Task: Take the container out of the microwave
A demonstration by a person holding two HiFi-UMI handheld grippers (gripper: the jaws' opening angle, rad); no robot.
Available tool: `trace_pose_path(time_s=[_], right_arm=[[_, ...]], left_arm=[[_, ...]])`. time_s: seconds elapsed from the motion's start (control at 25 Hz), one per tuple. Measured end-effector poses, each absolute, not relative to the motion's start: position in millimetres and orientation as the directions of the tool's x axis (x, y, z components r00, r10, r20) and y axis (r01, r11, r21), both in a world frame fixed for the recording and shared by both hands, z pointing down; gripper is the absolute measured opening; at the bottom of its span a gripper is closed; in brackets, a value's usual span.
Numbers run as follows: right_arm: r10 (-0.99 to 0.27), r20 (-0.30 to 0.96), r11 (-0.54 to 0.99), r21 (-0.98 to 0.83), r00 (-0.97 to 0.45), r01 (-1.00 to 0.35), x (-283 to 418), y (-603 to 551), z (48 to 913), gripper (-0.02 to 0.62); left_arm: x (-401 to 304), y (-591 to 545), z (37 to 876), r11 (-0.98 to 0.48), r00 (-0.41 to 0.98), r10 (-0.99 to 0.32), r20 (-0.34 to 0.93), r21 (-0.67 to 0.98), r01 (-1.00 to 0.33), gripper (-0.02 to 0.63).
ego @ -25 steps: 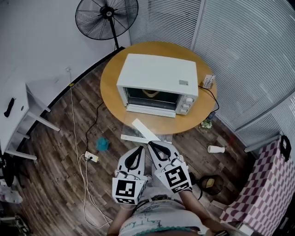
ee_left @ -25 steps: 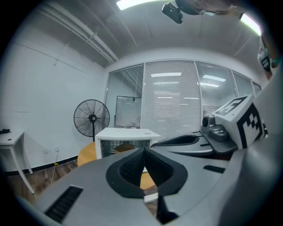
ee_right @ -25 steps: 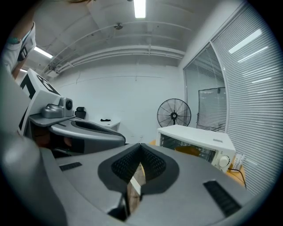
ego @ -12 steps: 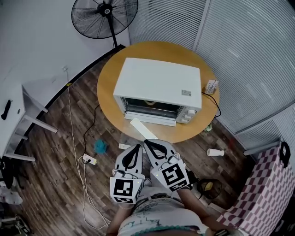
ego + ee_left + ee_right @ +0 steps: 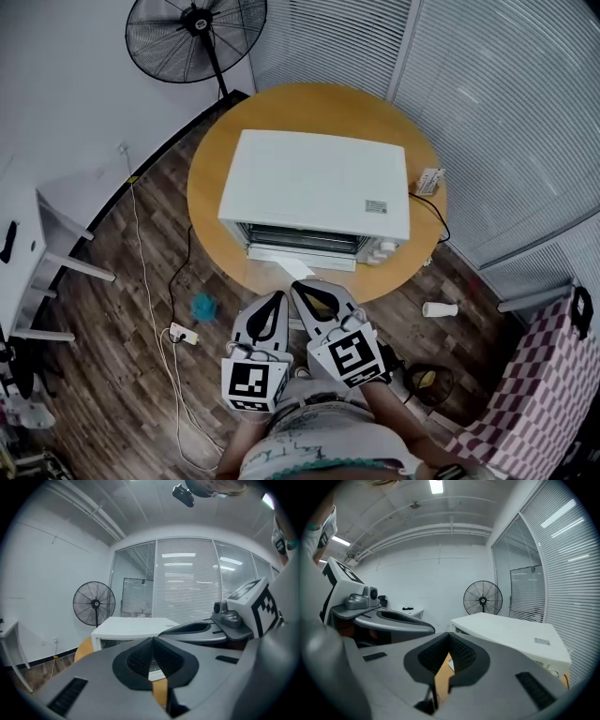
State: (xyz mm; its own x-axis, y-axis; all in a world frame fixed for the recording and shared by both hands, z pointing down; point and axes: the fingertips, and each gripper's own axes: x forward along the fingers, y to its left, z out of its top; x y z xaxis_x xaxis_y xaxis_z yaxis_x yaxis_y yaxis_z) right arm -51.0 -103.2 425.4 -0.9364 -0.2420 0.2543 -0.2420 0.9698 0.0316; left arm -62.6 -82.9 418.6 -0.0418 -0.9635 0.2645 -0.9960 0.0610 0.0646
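The left claw (image 5: 277,298) and the right claw (image 5: 300,289) are grey plastic shells, leaf-shaped, each with a black oval opening. Each carries a white cube (image 5: 251,384) with black square markers. The inner pads (image 5: 139,657) are black and ribbed. The person wears a light printed shirt (image 5: 319,441).

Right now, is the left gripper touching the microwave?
Apart. In the left gripper view, the microwave stands well beyond the left gripper, with table showing between.

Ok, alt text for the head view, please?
A white microwave sits on a round wooden table, door open toward the person. Below it, the left gripper and right gripper point at it side by side, both shut and empty.
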Motion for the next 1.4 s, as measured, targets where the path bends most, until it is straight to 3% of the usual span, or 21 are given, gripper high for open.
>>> trace_pose_path(time_s=[0.44,0.92,1.4], right_arm=[[-0.272,0.210,0.962,0.061,-0.939,-0.265,-47,-160,412,-0.006],[-0.474,0.228,0.878,0.053,-0.850,-0.476,-30,-206,416,-0.006],[-0.609,0.231,0.785,0.041,-0.759,-0.618,-83,-205,419,-0.006]], left_arm=[[-64,-142,400,0.050,-0.042,-0.976,0.214,0.032,-0.998,0.014],[-64,-181,403,-0.135,0.144,-0.962,0.230,0.054,-0.989,0.015],[-126,-186,403,-0.279,0.282,-0.929,0.239,0.048,-0.959,0.014]])
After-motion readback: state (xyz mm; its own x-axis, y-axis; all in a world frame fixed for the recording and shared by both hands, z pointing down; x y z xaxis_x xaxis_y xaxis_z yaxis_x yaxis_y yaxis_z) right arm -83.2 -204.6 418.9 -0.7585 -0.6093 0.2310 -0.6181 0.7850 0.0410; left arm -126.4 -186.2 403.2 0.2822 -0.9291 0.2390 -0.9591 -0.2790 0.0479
